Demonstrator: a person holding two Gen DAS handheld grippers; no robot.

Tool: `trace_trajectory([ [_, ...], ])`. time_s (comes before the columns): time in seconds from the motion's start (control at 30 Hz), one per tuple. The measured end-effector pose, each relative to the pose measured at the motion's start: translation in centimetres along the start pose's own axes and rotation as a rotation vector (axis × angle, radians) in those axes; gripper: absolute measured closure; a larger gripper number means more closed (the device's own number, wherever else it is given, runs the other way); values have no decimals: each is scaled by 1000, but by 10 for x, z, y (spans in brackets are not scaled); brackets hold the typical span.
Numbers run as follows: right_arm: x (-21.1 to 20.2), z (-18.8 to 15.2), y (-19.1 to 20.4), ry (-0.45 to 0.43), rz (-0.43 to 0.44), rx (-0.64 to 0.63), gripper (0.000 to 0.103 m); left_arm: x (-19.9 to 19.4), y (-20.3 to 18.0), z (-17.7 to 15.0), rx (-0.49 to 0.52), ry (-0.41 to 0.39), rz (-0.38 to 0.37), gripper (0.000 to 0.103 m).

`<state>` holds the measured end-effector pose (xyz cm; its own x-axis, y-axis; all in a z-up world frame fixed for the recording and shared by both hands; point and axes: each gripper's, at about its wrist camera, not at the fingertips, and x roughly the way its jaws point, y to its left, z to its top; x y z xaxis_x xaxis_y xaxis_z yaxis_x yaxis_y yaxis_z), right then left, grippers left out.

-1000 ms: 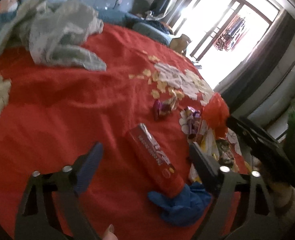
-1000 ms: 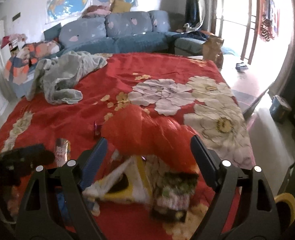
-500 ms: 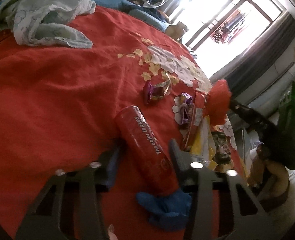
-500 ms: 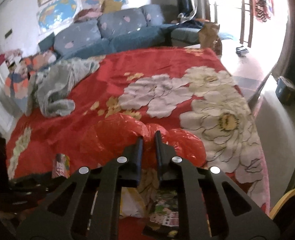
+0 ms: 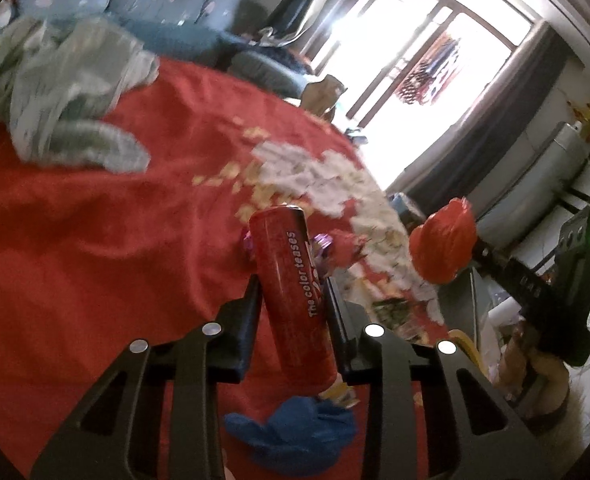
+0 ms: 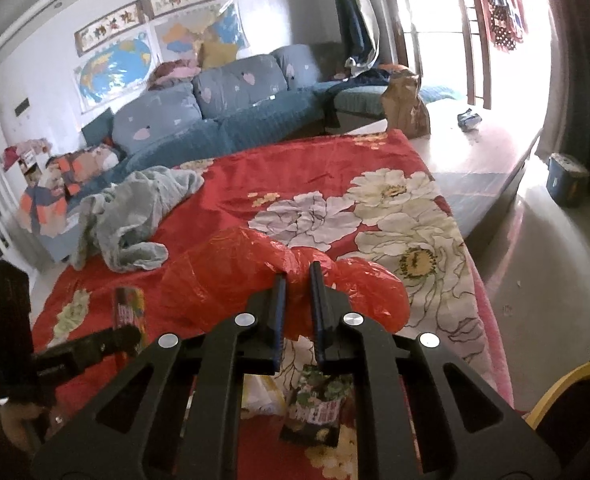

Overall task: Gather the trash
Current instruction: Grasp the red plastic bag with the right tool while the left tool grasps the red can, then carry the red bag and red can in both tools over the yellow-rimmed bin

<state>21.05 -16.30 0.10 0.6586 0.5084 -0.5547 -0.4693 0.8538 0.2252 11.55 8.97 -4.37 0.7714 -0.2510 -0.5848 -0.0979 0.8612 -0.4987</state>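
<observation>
My left gripper [image 5: 293, 284] is shut on a red cylindrical can [image 5: 295, 292] printed "The color teases" and holds it lifted and tilted above the red bed cover. The can also shows in the right wrist view [image 6: 128, 314]. My right gripper [image 6: 298, 280] is shut on a red plastic bag [image 6: 255, 276], held up over the bed; the bag also shows in the left wrist view [image 5: 443, 248]. Purple wrappers [image 5: 323, 246] lie behind the can. A blue crumpled piece [image 5: 295, 432] lies below the can. A green printed packet [image 6: 319, 408] lies under the right gripper.
The red floral bed cover [image 6: 335, 168] fills both views. A grey crumpled cloth [image 6: 135, 216] lies at its far left. A blue sofa [image 6: 223, 112] stands behind. A blue bin [image 6: 565, 178] stands on the floor by the window at the right.
My left gripper closed on the red can and lifted it off the cover. My right gripper closed on the red bag and raised it.
</observation>
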Motion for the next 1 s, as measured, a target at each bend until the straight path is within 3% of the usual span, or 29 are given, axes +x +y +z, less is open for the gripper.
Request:
trace_trajectory([
  [0.27,-32,-3,-5,-48,6,15,96,-9,-41,8,84,-41,-46,73],
  [1.0,-98,-24,-54,-119,-74,100,96,-5,-116,-5,258,-25,-112,74],
])
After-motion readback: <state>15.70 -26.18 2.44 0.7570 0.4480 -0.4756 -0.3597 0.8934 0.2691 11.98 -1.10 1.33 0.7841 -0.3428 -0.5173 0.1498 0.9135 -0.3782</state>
